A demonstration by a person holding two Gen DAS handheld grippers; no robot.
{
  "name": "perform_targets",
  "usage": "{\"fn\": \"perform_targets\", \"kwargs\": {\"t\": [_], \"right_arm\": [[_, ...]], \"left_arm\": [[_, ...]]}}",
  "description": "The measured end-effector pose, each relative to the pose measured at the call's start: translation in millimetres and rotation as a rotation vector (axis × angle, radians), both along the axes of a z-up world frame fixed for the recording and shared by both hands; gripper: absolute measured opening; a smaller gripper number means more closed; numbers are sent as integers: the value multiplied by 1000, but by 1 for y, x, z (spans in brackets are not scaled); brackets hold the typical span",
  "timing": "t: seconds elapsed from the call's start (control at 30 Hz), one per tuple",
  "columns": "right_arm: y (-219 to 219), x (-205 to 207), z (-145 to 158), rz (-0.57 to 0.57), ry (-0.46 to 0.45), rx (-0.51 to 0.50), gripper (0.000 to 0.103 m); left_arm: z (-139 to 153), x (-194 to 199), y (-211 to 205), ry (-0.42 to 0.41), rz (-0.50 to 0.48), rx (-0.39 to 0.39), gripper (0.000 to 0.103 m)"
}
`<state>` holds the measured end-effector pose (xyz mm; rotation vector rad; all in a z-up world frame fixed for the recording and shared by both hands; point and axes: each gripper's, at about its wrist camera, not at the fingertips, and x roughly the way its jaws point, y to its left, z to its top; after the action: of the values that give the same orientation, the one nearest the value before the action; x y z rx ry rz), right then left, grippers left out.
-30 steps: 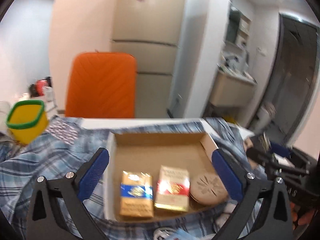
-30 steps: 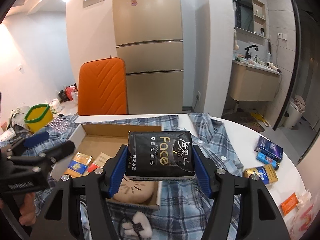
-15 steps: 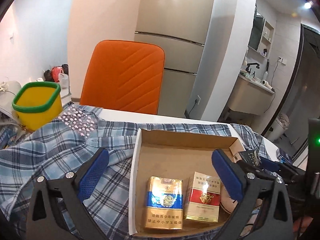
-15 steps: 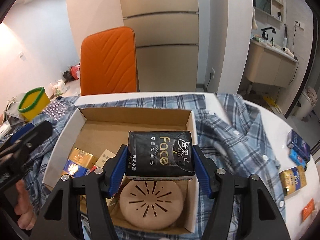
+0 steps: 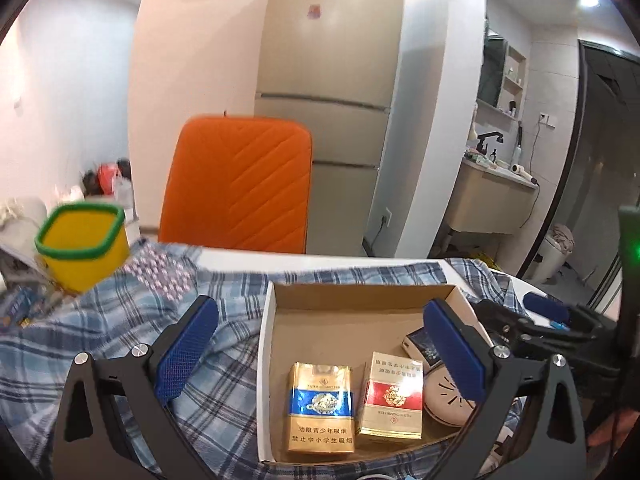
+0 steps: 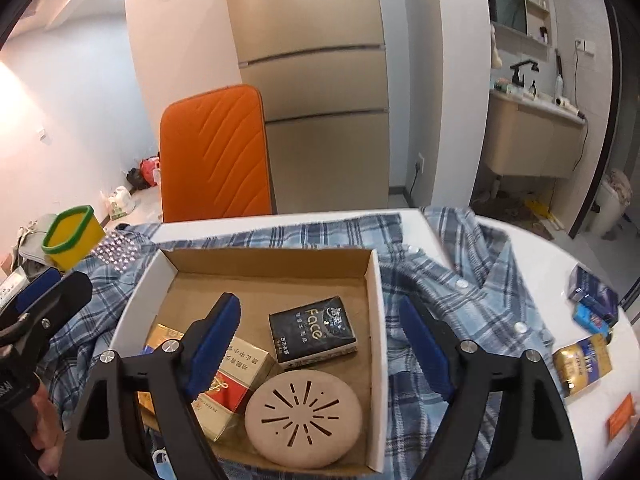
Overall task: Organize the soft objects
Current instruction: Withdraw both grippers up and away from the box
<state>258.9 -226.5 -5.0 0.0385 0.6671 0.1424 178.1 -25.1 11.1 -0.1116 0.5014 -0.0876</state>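
Note:
A shallow cardboard box [image 6: 376, 304] sits on a blue plaid shirt [image 6: 472, 304]. In it lie a black "Face" tissue pack [image 6: 312, 330], a round beige slotted disc [image 6: 304, 416], a red pack [image 6: 236, 384] and a gold-and-blue pack [image 5: 322, 406]. My right gripper [image 6: 324, 344] is open and empty, just above the tissue pack. My left gripper [image 5: 320, 354] is open and empty over the box's left side [image 5: 266, 360]. The tissue pack [image 5: 420, 346] is partly hidden behind the left gripper's right finger.
A yellow tub with a green rim [image 5: 82, 248] stands at the far left. An orange chair [image 5: 240, 184] is behind the table. Several small packs [image 6: 588, 340] lie on the white table at the right. The shirt [image 5: 120, 340] covers most of the table.
My right gripper opened and let go of the black tissue pack, which now lies in the box. The right gripper has pulled back a little. The left gripper moved slightly left.

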Motion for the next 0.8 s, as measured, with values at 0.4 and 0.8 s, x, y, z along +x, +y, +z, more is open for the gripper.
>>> {"fn": "perform_targets", "kwargs": {"t": [0.4, 0.8], "right_arm": [[-9, -61, 51, -13, -163, -12, 84], [-23, -148, 96, -40, -397, 2, 103]], "left_arm": [[42, -42, -7, -165, -23, 13, 102], [76, -92, 9, -279, -16, -34, 102]]}}
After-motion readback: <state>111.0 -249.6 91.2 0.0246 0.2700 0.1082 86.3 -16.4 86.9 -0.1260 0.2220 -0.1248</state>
